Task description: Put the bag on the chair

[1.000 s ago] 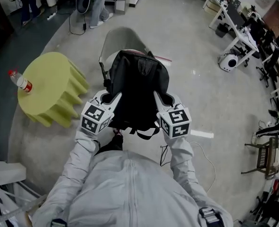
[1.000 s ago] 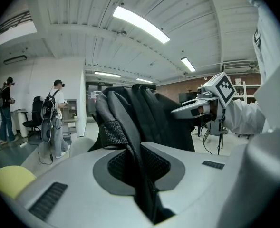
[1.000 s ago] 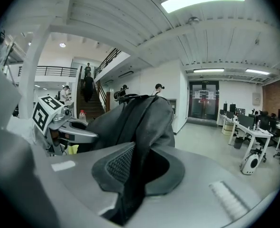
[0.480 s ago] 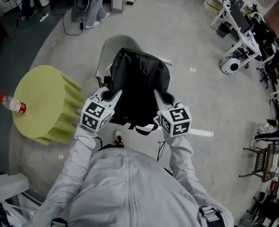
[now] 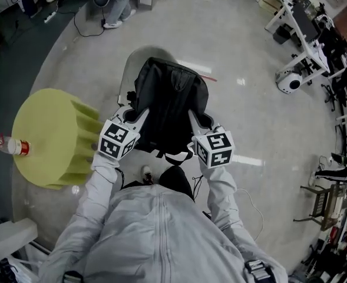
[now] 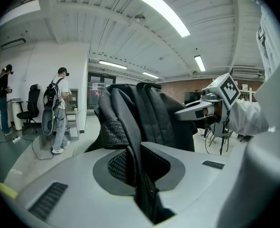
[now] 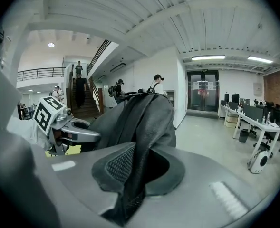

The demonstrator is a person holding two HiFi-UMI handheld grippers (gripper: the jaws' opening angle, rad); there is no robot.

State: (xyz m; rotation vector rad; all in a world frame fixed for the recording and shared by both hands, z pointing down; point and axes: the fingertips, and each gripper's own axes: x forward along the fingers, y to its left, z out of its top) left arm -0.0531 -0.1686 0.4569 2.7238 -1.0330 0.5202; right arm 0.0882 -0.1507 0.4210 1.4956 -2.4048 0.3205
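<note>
Fingers of left gripper [image 6: 140,175] closed narrow on black padded strap of bag [image 5: 170,105]; fingers of right gripper [image 7: 130,175] clamped likewise on bag's opposite side. Bag held upright between both grippers, over pale chair [image 5: 142,56]; contact with seat cannot be told. Yellow-green tabletop [image 5: 46,137] seen at left, bottle [image 5: 9,146] on it.

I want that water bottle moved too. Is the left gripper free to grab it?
Probably not: the left gripper is clamped on the backpack, and the bottle sits across the yellow table.
</note>
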